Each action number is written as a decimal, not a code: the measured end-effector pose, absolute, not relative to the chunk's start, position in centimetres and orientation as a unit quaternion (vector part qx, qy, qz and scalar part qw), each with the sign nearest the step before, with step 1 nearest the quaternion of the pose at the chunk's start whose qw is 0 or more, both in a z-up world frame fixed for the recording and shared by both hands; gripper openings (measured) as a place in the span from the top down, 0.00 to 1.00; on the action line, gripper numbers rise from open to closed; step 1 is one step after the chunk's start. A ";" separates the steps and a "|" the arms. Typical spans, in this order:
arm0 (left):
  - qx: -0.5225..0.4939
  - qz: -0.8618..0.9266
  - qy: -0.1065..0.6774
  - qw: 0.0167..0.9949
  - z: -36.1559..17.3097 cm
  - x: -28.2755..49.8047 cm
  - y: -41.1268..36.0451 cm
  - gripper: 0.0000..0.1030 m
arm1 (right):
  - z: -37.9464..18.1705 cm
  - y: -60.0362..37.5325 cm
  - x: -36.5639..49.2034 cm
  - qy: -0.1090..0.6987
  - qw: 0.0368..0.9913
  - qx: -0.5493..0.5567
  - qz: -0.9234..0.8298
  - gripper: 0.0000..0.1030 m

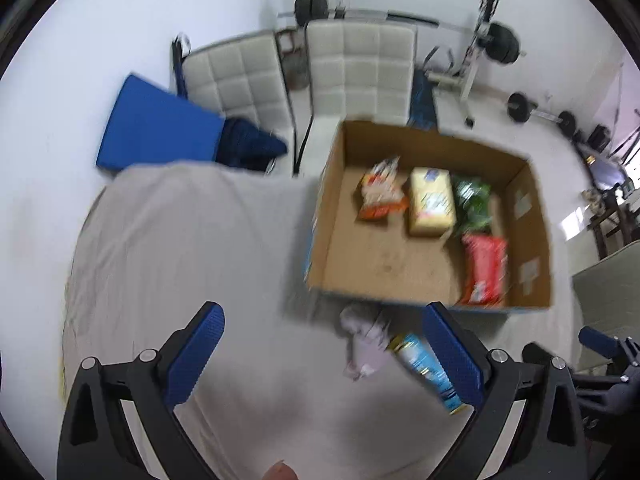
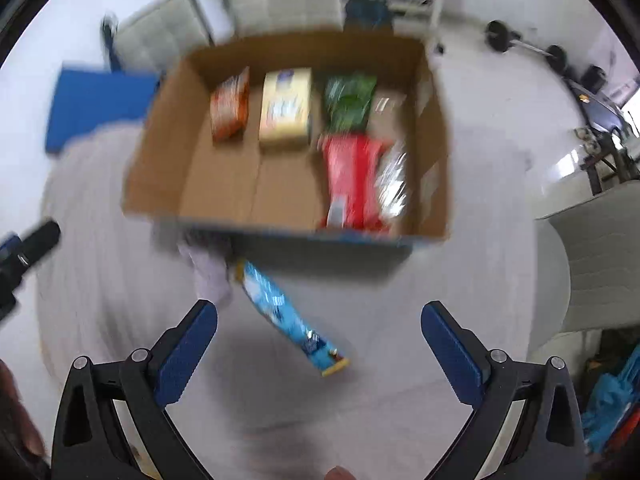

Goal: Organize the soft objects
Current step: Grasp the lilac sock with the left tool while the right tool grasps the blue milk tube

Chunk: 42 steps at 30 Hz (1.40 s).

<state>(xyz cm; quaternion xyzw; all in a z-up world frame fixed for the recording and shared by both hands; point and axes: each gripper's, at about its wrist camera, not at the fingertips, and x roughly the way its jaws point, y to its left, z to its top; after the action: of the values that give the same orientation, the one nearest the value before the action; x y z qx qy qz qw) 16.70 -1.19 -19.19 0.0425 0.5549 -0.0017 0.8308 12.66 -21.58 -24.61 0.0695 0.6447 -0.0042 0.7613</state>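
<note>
An open cardboard box (image 1: 332, 216) (image 2: 160, 140) stands on a white-covered table. In it lie an orange snack bag (image 1: 380, 196) (image 2: 230, 106), a yellow pack (image 1: 432, 202) (image 2: 286, 108), a green bag (image 1: 474, 200) (image 2: 348, 98) and a red pack (image 1: 484, 270) (image 2: 350, 180); a silvery bag (image 2: 392, 184) lies beside the red one. In front of the box lie a light blue packet (image 1: 428, 370) (image 2: 288, 316) and a pale soft item (image 1: 366, 340) (image 2: 210, 276). My left gripper (image 1: 322, 320) and right gripper (image 2: 320, 316) are both open and empty above the table.
Two white padded chairs (image 1: 360, 68) (image 1: 236, 80) stand behind the table, with a blue mat (image 1: 156, 128) at the left. Weight equipment (image 1: 496, 44) stands by the back wall. Another white chair (image 2: 600, 256) is at the right.
</note>
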 end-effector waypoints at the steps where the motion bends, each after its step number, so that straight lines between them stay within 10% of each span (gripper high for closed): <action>1: 0.044 0.003 0.565 0.824 -20.4 16.5 -0.9 0.01 | -26.8 -20.7 12.6 0.662 0.748 0.055 0.003 0.00; 12: 0.064 0.039 0.649 0.757 -30.6 14.8 1.6 0.01 | -40.0 -16.2 13.6 0.745 0.667 -0.009 0.020 0.34; 17: 0.055 0.036 0.668 0.742 -32.6 15.1 1.6 0.01 | -40.8 -16.3 13.0 0.749 0.663 -0.004 0.012 0.80; 42: 0.061 -0.042 0.743 0.665 -41.6 19.2 -7.0 0.02 | -40.6 -26.4 9.0 0.752 0.643 0.140 -0.048 0.83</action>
<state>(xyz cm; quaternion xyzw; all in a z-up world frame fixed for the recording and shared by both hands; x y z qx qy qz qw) 19.15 -6.99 -41.62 0.0606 0.7434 -0.0415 0.6648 8.99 -26.39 -40.57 0.1404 0.7516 -0.0477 0.6427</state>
